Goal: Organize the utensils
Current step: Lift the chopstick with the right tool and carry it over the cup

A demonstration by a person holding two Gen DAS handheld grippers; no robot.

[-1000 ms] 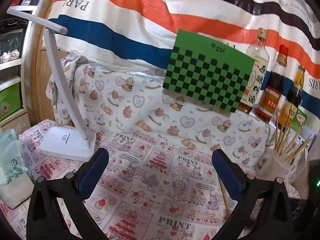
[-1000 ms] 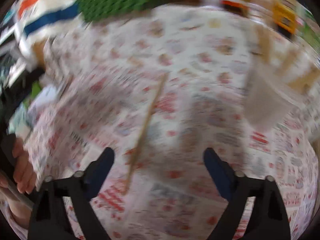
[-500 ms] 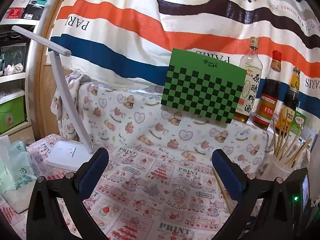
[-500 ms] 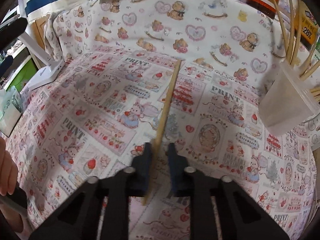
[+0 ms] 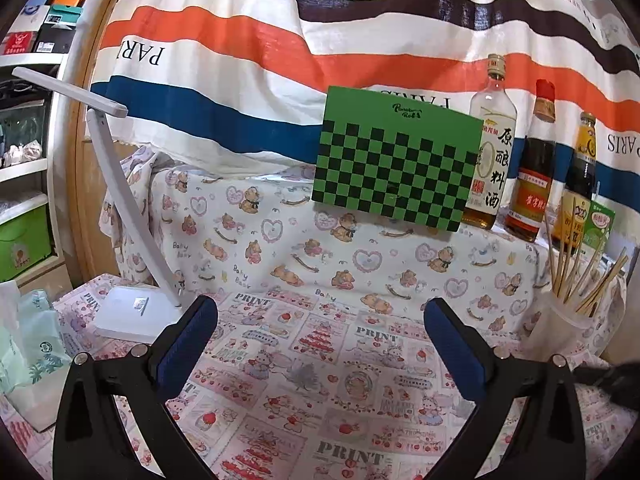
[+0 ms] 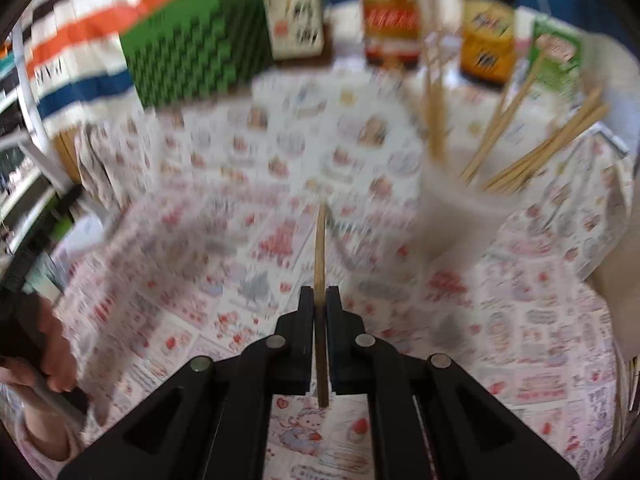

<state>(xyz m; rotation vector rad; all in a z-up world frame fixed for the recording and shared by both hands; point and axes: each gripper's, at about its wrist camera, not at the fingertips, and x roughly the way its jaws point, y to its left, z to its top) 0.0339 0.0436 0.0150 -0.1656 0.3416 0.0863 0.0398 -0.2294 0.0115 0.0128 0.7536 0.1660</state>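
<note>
My right gripper [image 6: 320,296] is shut on a single wooden chopstick [image 6: 320,248], which sticks out forward from between the pads, lifted off the patterned cloth. Ahead and to its right stands a translucent white cup [image 6: 460,216] with several chopsticks fanned out of it. The right wrist view is blurred by motion. In the left wrist view my left gripper [image 5: 320,336] hangs open above the cloth with nothing between its blue pads. The same cup [image 5: 560,328] of chopsticks is at the right edge there.
A green checkered board [image 5: 396,160] leans at the back, with three sauce bottles [image 5: 532,168] and a green carton [image 5: 598,224] to its right. A white desk lamp [image 5: 132,312] stands at the left by a tissue pack [image 5: 28,344]. A hand [image 6: 52,356] shows at the left.
The right gripper closed on the chopstick lying on the cloth, then lifted it and swung towards the cup. The left gripper stayed open and tilted slightly upward.
</note>
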